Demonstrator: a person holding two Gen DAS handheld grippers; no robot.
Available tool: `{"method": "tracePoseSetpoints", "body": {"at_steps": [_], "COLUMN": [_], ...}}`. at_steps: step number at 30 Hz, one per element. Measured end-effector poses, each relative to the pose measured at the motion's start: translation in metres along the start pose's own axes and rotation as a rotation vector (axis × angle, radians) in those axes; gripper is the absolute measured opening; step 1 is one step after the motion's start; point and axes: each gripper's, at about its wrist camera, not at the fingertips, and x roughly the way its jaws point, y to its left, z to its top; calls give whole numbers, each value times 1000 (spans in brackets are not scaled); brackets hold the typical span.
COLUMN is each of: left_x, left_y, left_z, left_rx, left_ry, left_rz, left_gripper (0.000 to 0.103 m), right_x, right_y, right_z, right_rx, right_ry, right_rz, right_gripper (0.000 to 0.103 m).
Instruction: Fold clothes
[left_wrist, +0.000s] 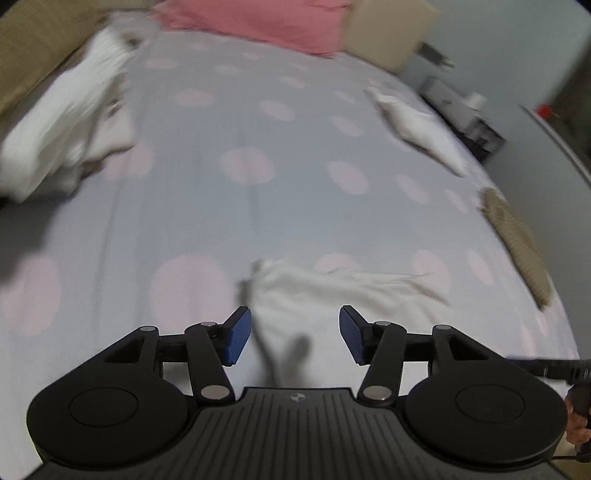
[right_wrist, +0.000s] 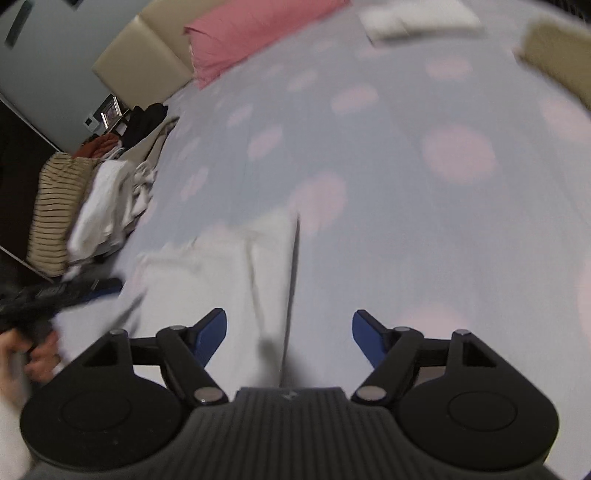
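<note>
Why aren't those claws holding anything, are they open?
Open. The left claw and right claw both show blue pads spread wide, with the white garment lying loose below.

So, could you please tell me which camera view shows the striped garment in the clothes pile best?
The right wrist view: the striped garment shows clearly at the left edge of the pile. The left wrist view shows only blurred white clothes there, with no stripes visible.

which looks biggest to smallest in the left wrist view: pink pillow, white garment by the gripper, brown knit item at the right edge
1. white garment, though it lies nearest the camera
2. pink pillow, partly cut off at the top
3. brown knit item
</note>
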Motion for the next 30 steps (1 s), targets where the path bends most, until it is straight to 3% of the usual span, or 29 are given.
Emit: {"method": "tracePoseSetpoints", "body": {"at_steps": [6,9,13,15,19,22,25,30], "left_x": [12,19,33,45,86,119,148,177], "left_y": [-23,-44,-79,-93,-115,-126,-127,-125], "left_z": [9,17,31,41,59,68,75,78], "left_rx": [238,487,848,958,1053,1104,1094,1102], "left_ry": [136,133,190,230,371,448,521,624], "left_rz": [55,76,-48,-109,-161,-138,-122,-164], "left_gripper": [53,53,57,63,66,66,66,66], "right_x": [-14,-13,-30,-36,-32,-24,-16,5], "right_y": [8,8,13,20,37,49,56,49], "right_z": [-57,-86,-124,-142,-180,-195,-199,-209], "right_rx": [40,133,322,389,518,543,580,765], "right_ry": [170,265,231,215,204,161,151,225], "right_rz": [31,35,-37,-53,-31,-40,-9,86], "right_gripper": [81,81,81,81,84,88,90,90]}}
